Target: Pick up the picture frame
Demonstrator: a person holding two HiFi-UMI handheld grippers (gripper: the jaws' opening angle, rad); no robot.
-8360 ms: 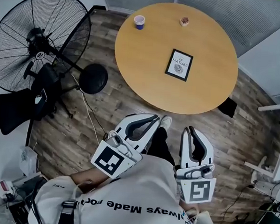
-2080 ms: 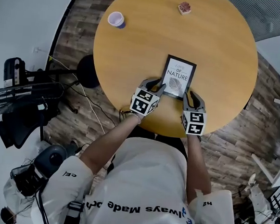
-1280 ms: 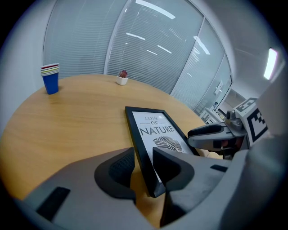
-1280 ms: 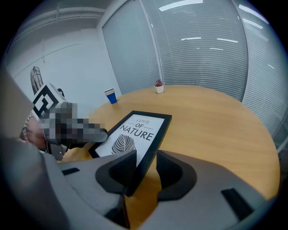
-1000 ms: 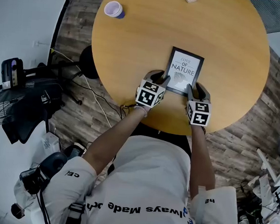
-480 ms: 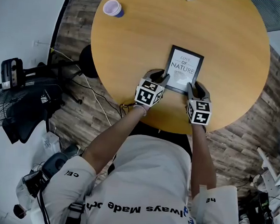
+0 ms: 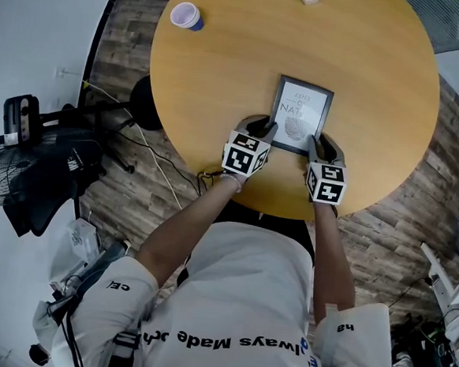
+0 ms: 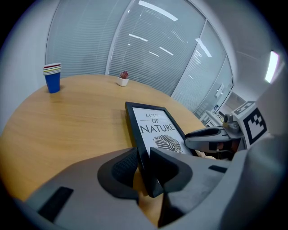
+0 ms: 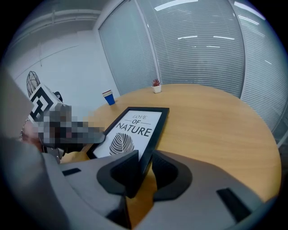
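The picture frame (image 7: 300,115) is positioned on the table (image 7: 222,75), toward its near edge. Its near left corner is pinched between the fingers (image 8: 121,168) of the left gripper (image 7: 259,126). Its near right corner is pinched between those of the right gripper (image 7: 320,143).

Even light is cast from overhead. The picture frame (image 7: 300,117) is partly washed by glare; gripper-view edges are warped and darkened.

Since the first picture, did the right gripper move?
Yes, right gripper went forward: from short of the round wooden table to grip the black picture frame.
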